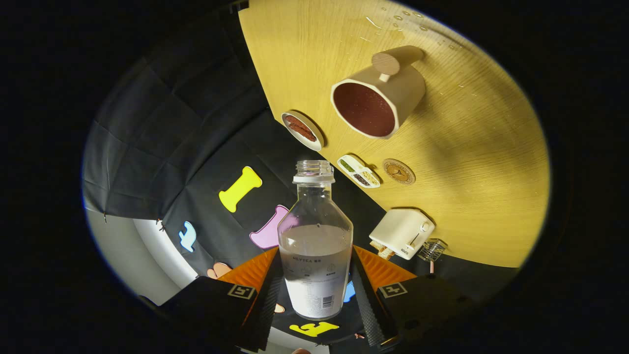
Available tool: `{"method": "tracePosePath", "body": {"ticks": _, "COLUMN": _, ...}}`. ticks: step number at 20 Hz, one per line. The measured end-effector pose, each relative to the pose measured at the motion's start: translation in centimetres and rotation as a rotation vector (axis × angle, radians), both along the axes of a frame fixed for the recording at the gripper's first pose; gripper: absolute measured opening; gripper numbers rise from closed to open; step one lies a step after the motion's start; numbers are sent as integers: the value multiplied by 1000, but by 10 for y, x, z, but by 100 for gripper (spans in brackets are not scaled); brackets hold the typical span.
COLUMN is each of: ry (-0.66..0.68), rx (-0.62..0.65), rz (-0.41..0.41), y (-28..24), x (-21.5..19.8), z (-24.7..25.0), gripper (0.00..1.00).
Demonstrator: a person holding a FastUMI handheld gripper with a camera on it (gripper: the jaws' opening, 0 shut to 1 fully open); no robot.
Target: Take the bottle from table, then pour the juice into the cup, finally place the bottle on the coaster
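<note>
An uncapped clear bottle (pixel 315 241) about half full of pale liquid stands between my two fingers, and my gripper (pixel 314 290) is shut on its lower body. The whole scene appears rolled sideways, so the bottle is lifted and turned relative to the wooden table (pixel 471 162). Beyond the bottle's mouth stands a beige cup (pixel 376 98) with a round wooden handle knob and a dark reddish inside. A round brown coaster (pixel 398 171) lies on the table between the cup and a white toaster (pixel 402 232).
A small white dish (pixel 301 130) with brown food sits by the table edge next to the cup. A divided white tray (pixel 358 171) of snacks lies beside the coaster. A small wire rack (pixel 432 250) stands by the toaster. Water drops (pixel 393 22) dot the far table.
</note>
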State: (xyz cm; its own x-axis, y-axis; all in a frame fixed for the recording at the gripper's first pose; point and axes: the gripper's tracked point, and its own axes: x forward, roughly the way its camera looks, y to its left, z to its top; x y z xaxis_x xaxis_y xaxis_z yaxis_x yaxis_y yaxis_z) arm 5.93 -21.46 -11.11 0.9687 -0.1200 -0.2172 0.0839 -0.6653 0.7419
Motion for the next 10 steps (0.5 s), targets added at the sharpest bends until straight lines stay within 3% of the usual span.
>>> {"method": "tracePosePath", "body": {"ticks": 2, "ry": -23, "rx": -56, "rz": 14, "y": 2, "x": 3, "z": 9, "gripper": 76}}
{"method": "tracePosePath", "body": {"ticks": 4, "ry": -33, "rx": -192, "rz": 44, "y": 3, "x": 3, "z": 20, "gripper": 75}}
{"method": "tracePosePath", "body": {"ticks": 10, "ry": -44, "rx": -809, "rz": 141, "y": 16, "x": -6, "z": 58, "gripper": 75}}
